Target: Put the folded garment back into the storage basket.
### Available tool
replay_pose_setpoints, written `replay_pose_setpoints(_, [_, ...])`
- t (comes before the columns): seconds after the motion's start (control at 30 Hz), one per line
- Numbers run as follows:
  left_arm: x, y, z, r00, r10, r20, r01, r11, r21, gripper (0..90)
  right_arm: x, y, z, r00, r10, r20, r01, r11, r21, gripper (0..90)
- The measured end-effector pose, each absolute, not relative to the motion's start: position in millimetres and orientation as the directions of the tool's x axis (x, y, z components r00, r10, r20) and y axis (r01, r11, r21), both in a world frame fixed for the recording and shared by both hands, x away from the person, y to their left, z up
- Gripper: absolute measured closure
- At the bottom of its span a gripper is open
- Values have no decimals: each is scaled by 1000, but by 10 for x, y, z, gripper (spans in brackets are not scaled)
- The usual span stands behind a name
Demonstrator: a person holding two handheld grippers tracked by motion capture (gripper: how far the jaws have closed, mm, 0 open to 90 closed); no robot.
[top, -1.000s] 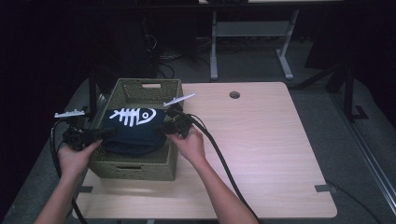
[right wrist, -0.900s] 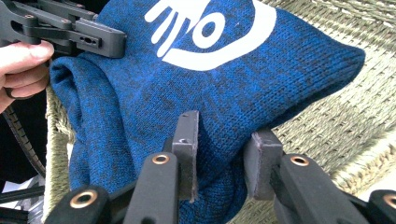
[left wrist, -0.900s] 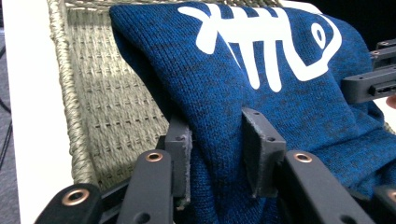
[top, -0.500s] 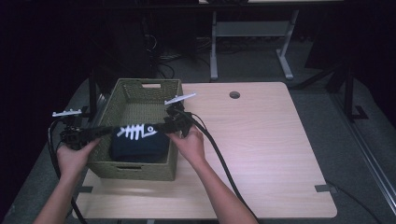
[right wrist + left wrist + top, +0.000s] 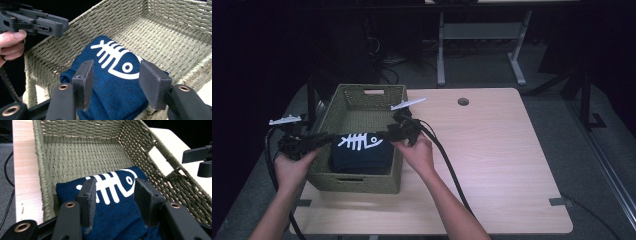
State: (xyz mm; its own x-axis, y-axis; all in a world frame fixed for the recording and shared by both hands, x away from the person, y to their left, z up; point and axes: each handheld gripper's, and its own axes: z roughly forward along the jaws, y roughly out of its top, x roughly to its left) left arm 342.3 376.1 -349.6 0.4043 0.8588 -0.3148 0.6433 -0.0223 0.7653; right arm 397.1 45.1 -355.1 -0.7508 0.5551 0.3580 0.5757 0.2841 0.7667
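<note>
The left gripper [image 5: 115, 200] hangs over the near-left part of the woven basket [image 5: 82, 152], its two black jaws spread apart with nothing between them, their tips just above the folded navy cloth [image 5: 120, 217] that lies on the basket floor. The right gripper [image 5: 115, 85] hovers over the same cloth [image 5: 112, 95] from the opposite side, its jaws likewise parted and empty, the white fish-skeleton print [image 5: 113, 61] showing in the gap between them. In the high view the left gripper [image 5: 319, 141] and the right gripper [image 5: 384, 135] reach toward each other across the top of the basket [image 5: 357, 182], each held by one of the person's hands, the left hand [image 5: 292, 167] outside the basket's left wall and the right hand [image 5: 417, 152] just beside its right wall. The cloth [image 5: 359, 155] sits in the half of the basket nearer the person, print facing up, while the far half shows bare weave. The basket stands on the left part of a pale wooden table [image 5: 502, 165], and thick black cables [image 5: 447, 165] trail from the grippers back toward the person. Whether the jaw tips touch the cloth cannot be told.
</note>
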Motion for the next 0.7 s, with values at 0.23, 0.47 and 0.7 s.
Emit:
replay_pose_setpoints(0.23, [3406,3699,-3451,423,848,-319,628,-20,778,484,3982,370,-3529,-754,539,375,576,268,772,427])
replay_pose_setpoints(0.47, [3352,3650,-3431,432,841,-327,618,-12,786,465,3966,280,-3509,-751,526,399,585,250,772,396])
replay_pose_setpoints(0.7, [3304,3586,-3420,443,835,-327,610,-13,793,420,3925,161,-3480,-758,521,392,575,252,778,365])
